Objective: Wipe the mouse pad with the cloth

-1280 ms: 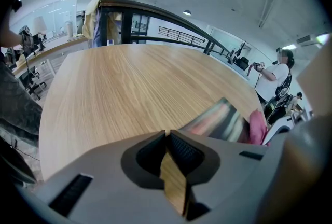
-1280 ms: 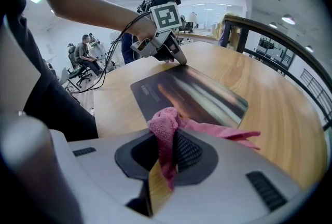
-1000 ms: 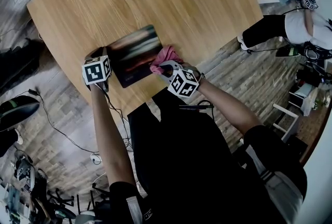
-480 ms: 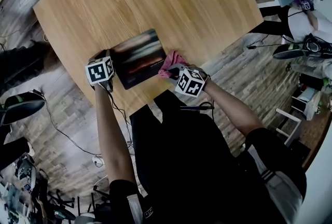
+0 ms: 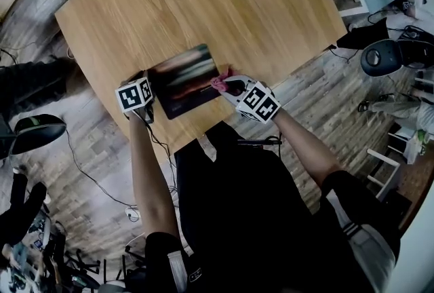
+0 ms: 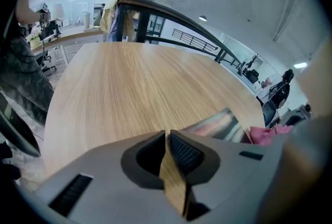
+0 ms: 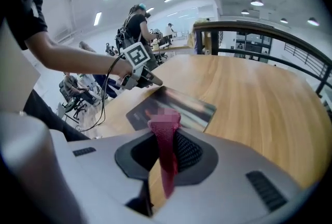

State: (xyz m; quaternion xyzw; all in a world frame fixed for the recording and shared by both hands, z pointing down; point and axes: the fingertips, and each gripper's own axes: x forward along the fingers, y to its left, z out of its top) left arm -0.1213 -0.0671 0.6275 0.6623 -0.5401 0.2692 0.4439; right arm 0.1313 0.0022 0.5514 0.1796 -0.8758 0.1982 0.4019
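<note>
The dark mouse pad lies flat on the wooden worktop, close to its near edge (the side where the person stands). A pink cloth sits at the pad's right edge, pinched tight between the jaws of the right gripper. The left gripper, its jaws clenched on nothing, sits at the pad's left side.
</note>
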